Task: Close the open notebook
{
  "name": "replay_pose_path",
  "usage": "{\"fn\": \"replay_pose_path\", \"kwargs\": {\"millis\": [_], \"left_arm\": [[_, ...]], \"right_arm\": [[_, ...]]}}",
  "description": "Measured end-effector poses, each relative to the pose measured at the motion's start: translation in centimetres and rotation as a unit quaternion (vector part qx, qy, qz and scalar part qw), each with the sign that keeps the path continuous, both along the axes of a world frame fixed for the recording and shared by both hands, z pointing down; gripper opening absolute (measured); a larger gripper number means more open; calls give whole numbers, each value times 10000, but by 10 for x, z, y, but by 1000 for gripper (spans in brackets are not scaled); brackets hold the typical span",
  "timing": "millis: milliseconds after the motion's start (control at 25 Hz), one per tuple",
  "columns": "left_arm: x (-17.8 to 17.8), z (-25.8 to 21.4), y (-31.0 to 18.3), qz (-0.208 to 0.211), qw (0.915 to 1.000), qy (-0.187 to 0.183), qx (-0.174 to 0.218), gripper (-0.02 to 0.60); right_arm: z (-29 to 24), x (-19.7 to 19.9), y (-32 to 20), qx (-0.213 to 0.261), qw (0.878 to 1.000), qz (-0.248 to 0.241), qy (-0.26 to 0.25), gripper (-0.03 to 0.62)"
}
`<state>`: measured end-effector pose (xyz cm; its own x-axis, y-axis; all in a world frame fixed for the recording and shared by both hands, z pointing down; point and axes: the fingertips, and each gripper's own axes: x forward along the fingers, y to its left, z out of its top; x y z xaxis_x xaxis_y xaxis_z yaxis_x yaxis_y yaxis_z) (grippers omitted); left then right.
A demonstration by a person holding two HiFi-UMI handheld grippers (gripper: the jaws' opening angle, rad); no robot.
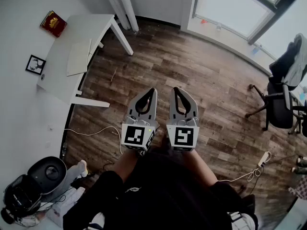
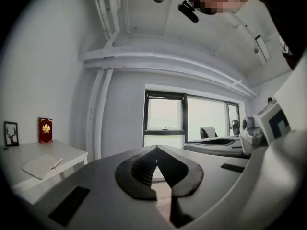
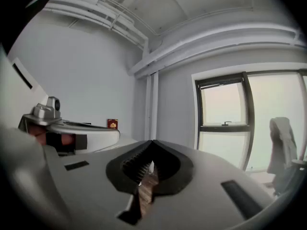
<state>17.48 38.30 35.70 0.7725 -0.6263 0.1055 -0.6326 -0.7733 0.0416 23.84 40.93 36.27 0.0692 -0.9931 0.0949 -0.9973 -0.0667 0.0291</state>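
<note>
The notebook (image 1: 78,57) lies with pale pages up on the white table (image 1: 57,75) at the far left; the left gripper view shows it low on the left (image 2: 42,165). Both grippers are held side by side over the wooden floor, well away from the table. My left gripper (image 1: 151,91) has its jaws together with nothing between them (image 2: 157,148). My right gripper (image 1: 176,90) is beside it, its tips also meeting on nothing (image 3: 152,143). Each gripper shows at the edge of the other's view.
A red book (image 1: 53,23) leans at the table's far end, and a small framed picture (image 1: 35,64) stands by the wall. An office chair (image 1: 280,104) is at the right. Cables and a power strip (image 1: 263,158) lie on the floor. A round appliance (image 1: 45,172) sits bottom left.
</note>
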Motion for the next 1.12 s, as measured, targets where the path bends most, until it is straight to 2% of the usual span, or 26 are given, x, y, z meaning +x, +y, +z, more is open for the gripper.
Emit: {"fn": "replay_pose_path", "kwargs": {"millis": [200, 360, 560, 720, 880, 1000, 1120], "left_arm": [[0, 7, -6, -367, 9993, -66, 50, 3], [-29, 8, -23, -832, 9965, -65, -61, 3], [-63, 10, -50, -1164, 9931, -108, -53, 2], [-76, 24, -74, -1215, 9920, 33, -333, 3], [-70, 32, -100, -1004, 9941, 100, -400, 3], [-69, 36, -126, -955, 9945, -58, -432, 3], [-85, 35, -157, -1056, 9935, -76, -425, 3]], "right_arm": [[3, 1, -15, 101, 9992, -391, 75, 21], [1, -32, -45, 177, 9950, -974, 166, 21], [3, -62, -72, 148, 9931, -1162, 107, 21], [13, -72, -93, -18, 9926, -1188, 249, 21], [14, -70, -119, -91, 9929, -1134, 360, 21], [14, -63, -145, -136, 9938, -1036, 376, 21], [9, -76, -176, -97, 9926, -1116, 460, 21]]}}
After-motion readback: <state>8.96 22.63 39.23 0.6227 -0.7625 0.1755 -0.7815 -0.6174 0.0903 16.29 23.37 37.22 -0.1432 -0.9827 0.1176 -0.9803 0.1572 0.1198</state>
